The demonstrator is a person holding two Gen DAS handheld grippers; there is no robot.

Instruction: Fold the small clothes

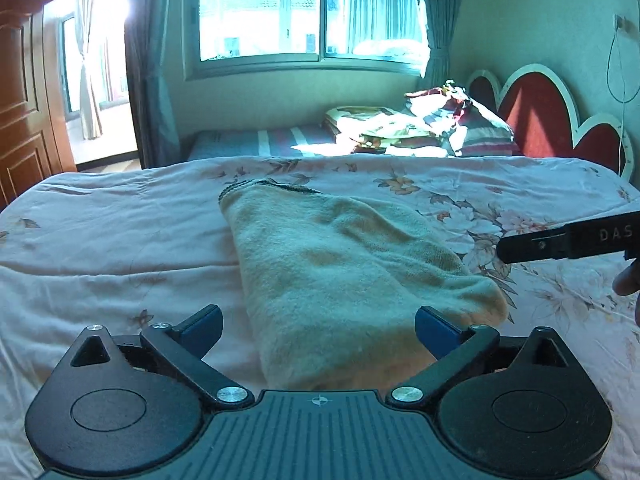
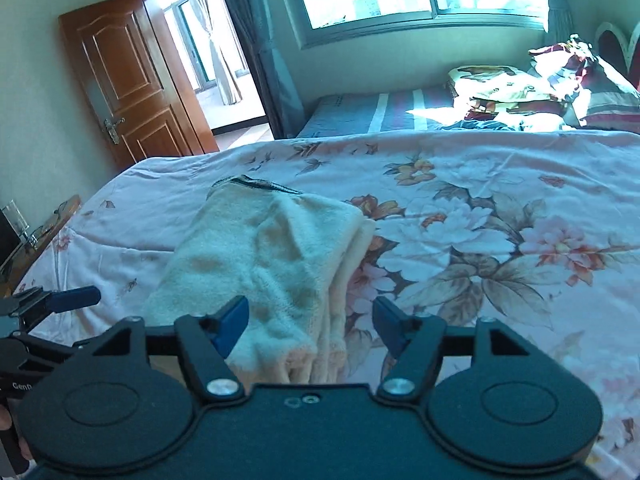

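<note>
A cream fleece garment (image 1: pixel 344 276) lies folded in a long strip on the floral bedspread (image 1: pixel 120 240), its dark-trimmed edge at the far end. My left gripper (image 1: pixel 318 326) hovers over its near end, jaws wide open, pads clear of the cloth. In the right wrist view the same garment (image 2: pixel 272 272) shows stacked layers along its right side. My right gripper (image 2: pixel 310 320) stands open above the near end, nothing pressed between its blue pads. The left gripper's blue finger (image 2: pixel 76 298) shows at the left edge. A right gripper finger (image 1: pixel 568 240) enters from the right in the left wrist view.
A pile of bedding and pillows (image 1: pixel 424 124) sits at the far side by the red headboard (image 1: pixel 536 112). A wooden door (image 2: pixel 128 80) stands open at the left. A bedside table with glass items (image 2: pixel 32 228) is beside the bed's left edge.
</note>
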